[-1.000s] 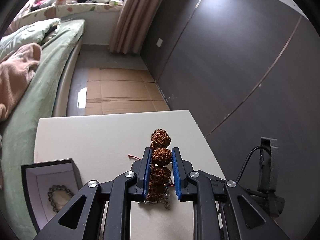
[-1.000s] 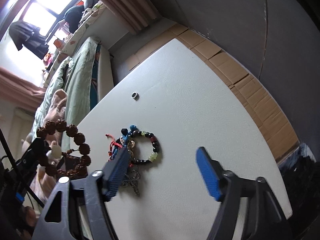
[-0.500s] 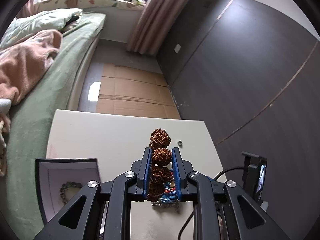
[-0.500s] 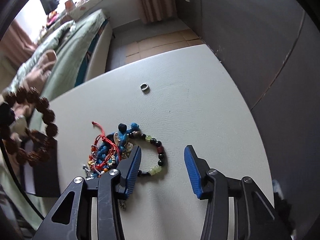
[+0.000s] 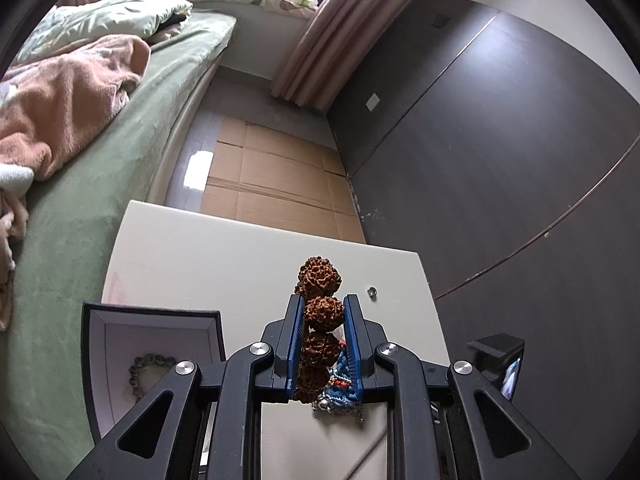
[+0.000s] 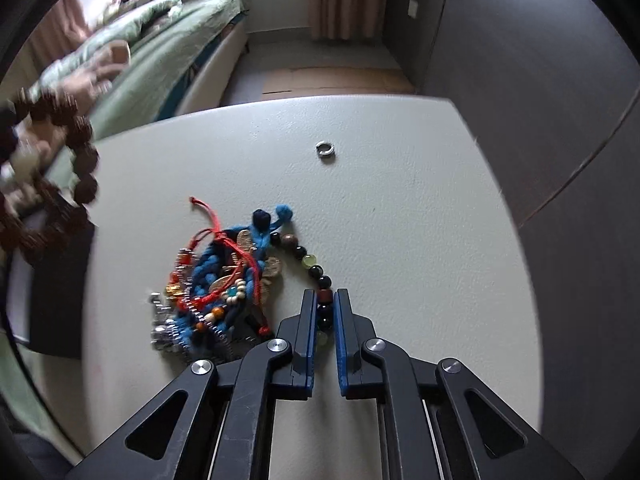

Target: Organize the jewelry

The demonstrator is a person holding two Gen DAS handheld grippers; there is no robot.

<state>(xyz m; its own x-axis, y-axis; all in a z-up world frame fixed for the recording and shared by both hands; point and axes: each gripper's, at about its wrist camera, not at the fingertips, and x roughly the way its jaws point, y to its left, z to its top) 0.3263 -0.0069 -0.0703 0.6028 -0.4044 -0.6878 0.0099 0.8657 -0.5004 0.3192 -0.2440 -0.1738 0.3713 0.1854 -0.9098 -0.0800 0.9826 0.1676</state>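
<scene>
With our left gripper point(image 5: 323, 316) clamping the brown knobbly seed-bead bracelet point(image 5: 319, 280), the open black jewellery box point(image 5: 100, 344) lies just left of it, while our right gripper point(image 6: 324, 304) pinches the mixed-stone bead bracelet point(image 6: 308, 260).

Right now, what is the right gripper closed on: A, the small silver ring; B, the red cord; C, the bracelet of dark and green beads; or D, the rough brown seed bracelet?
C: the right gripper has its blue pads clamped on the bracelet of dark and green beads, while the small silver ring lies apart on the table.
</scene>
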